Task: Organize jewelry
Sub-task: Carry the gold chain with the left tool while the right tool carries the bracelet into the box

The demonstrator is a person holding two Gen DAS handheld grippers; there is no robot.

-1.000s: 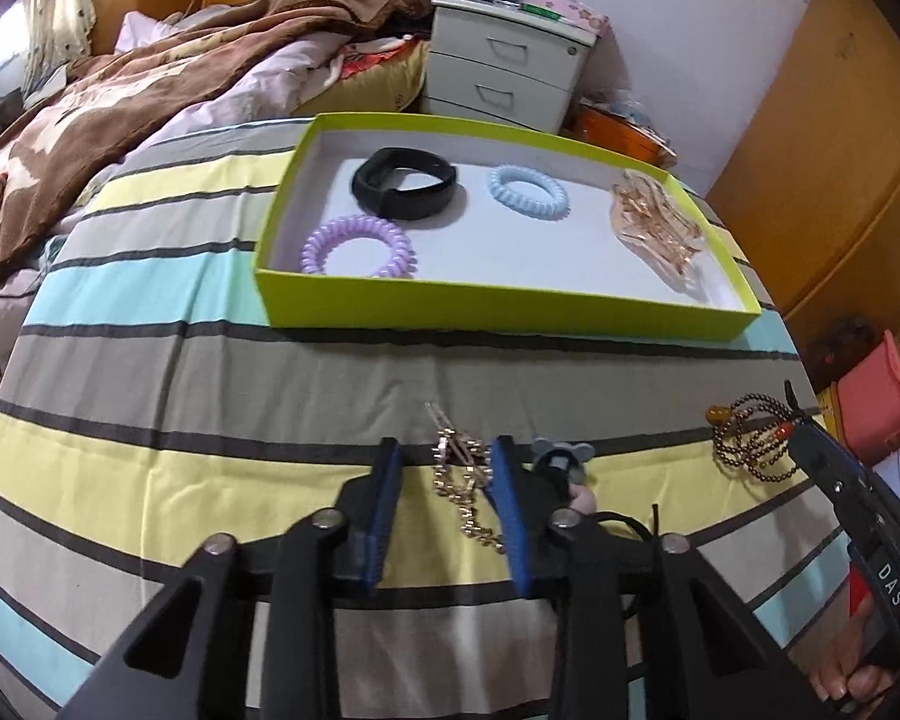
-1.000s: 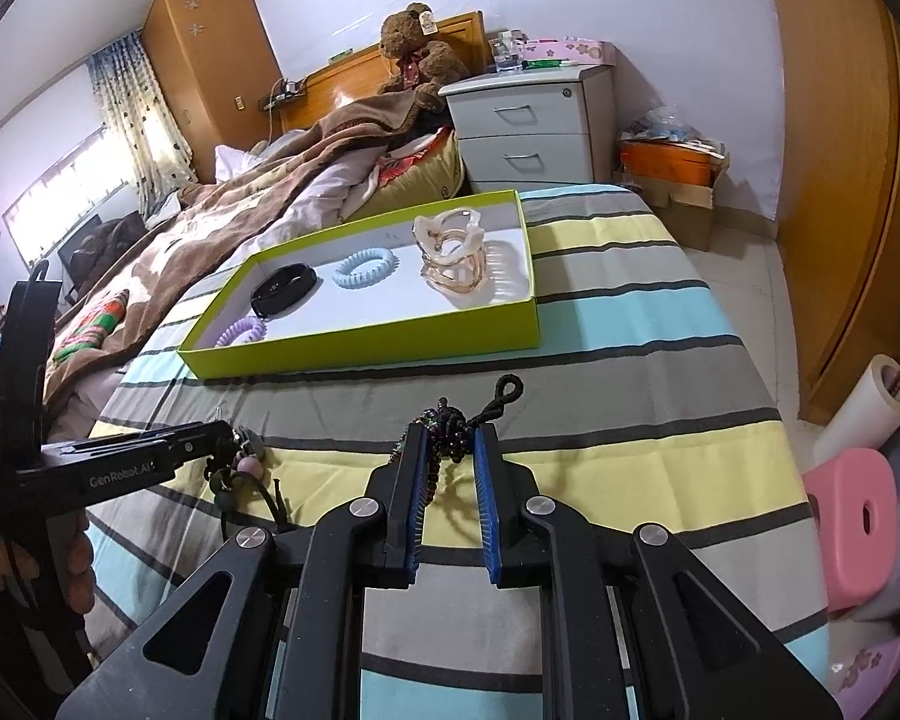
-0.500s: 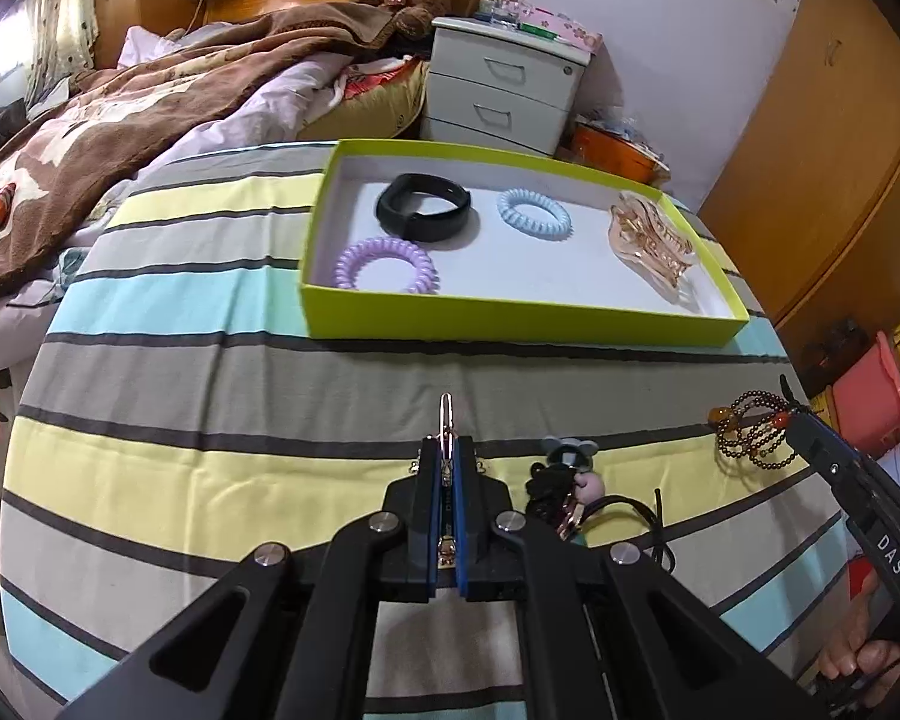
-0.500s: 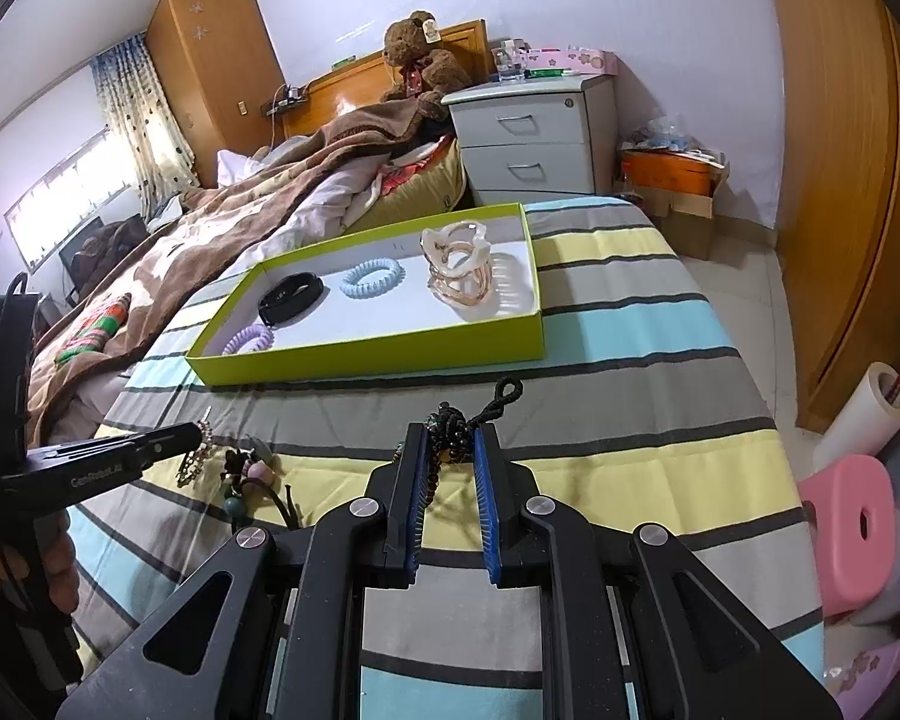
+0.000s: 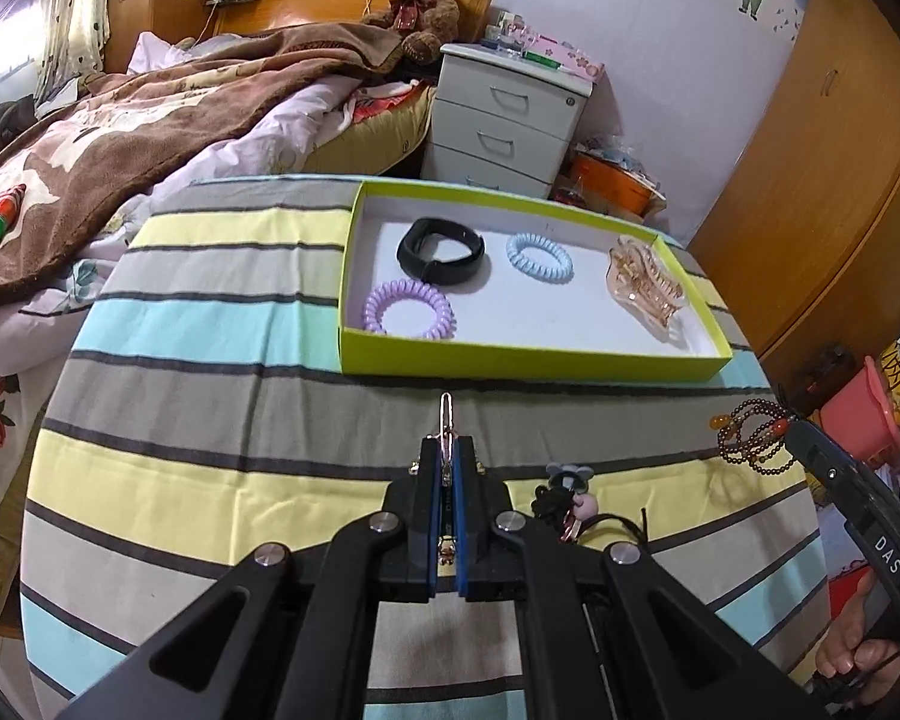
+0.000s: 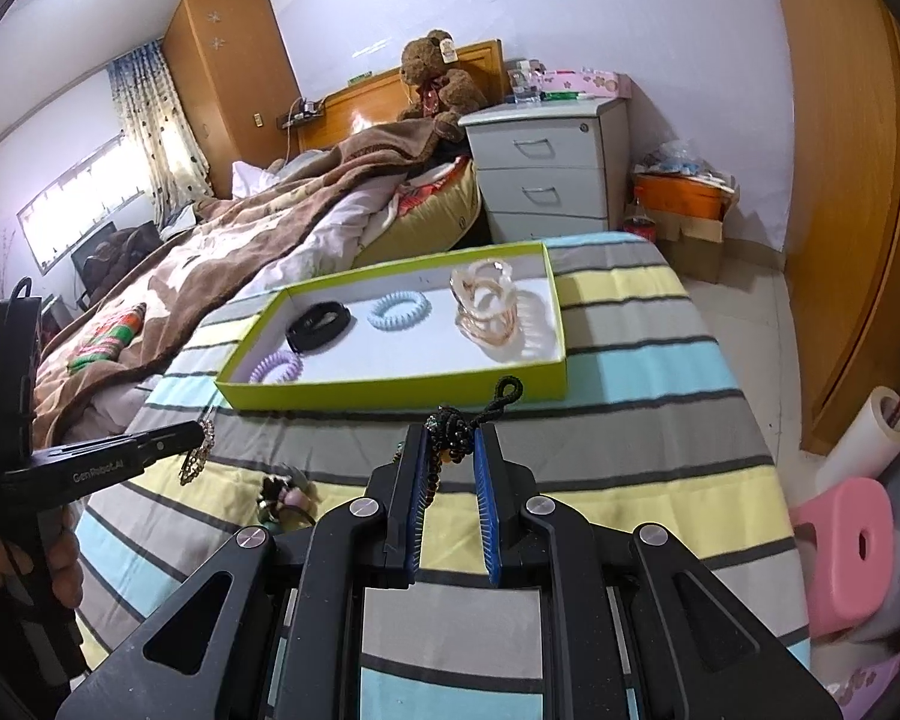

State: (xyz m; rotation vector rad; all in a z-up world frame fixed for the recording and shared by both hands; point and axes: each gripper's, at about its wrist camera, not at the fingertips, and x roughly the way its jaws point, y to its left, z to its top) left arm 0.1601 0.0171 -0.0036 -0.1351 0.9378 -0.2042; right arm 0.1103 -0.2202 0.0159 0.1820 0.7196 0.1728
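Tilting downward, 2 grippers are held above the striped table.
The left gripper (image 5: 447, 480) is pinched on a gold chain (image 5: 446, 420); the right gripper (image 6: 450, 468) is clamped on a bead bracelet (image 6: 450, 429).

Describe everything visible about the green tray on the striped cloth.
The green tray is a shallow rectangular box, seemingly cardboard, with lime-green walls and a white floor. It lies flat on the striped cloth, open-topped. Inside lie a black band and a blue spiral hair tie toward the far wall, a purple spiral hair tie near the front left corner, and a translucent amber claw clip at the right end. Neither gripper touches it.
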